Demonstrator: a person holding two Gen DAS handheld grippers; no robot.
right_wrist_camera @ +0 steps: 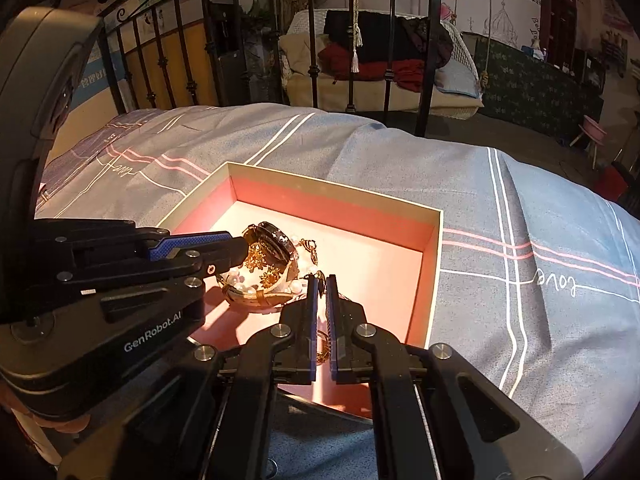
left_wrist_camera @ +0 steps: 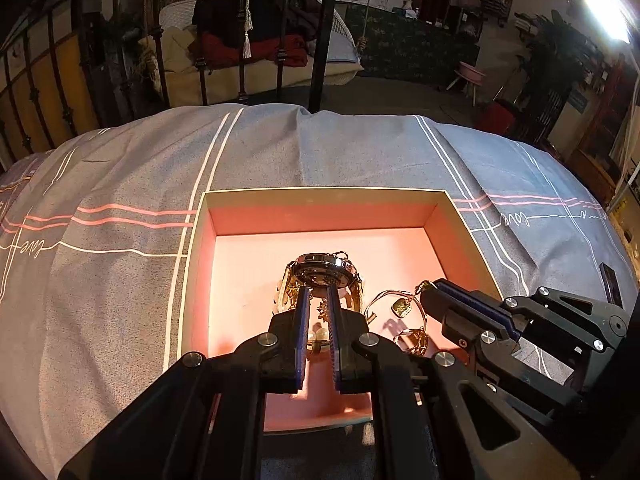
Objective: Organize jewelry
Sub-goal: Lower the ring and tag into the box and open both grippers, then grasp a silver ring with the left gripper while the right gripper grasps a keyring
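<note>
A shallow box (left_wrist_camera: pixel 320 200) with a pink lining sits open on the bed (left_wrist_camera: pixel 120 184), and the jewelry is gathered in the near half of it. The left tongs (left_wrist_camera: pixel 318 292) are clamped on a watch (left_wrist_camera: pixel 324 270), the pads pinching it from both sides just under the case, with a small gap left between them. The right tongs (right_wrist_camera: pixel 321 280) are pressed nearly together on a thin gold chain (right_wrist_camera: pixel 323 350) that hangs down between the pads.

To do this step well, I would judge that each piece should be lifted slowly and straight up — the watch, the pearl strand (right_wrist_camera: pixel 240 282) and the gold bits lie tangled in one heap, so a quick pull could drag the lot. Moving the two tongs apart gently, and watching for a link that snags, should free the chain without spilling anything over the box wall.

The left wrist view shows a thin gold hoop with a greenish pendant (left_wrist_camera: pixel 402 307) lying beside the right tongs (left_wrist_camera: pixel 430 290), and it shows the watch only from below. The right wrist view shows the dark watch face (right_wrist_camera: pixel 274 242), the pearls and a woven strap underneath — and how closely the left tongs (right_wrist_camera: pixel 240 250) crowd the pile.
</note>
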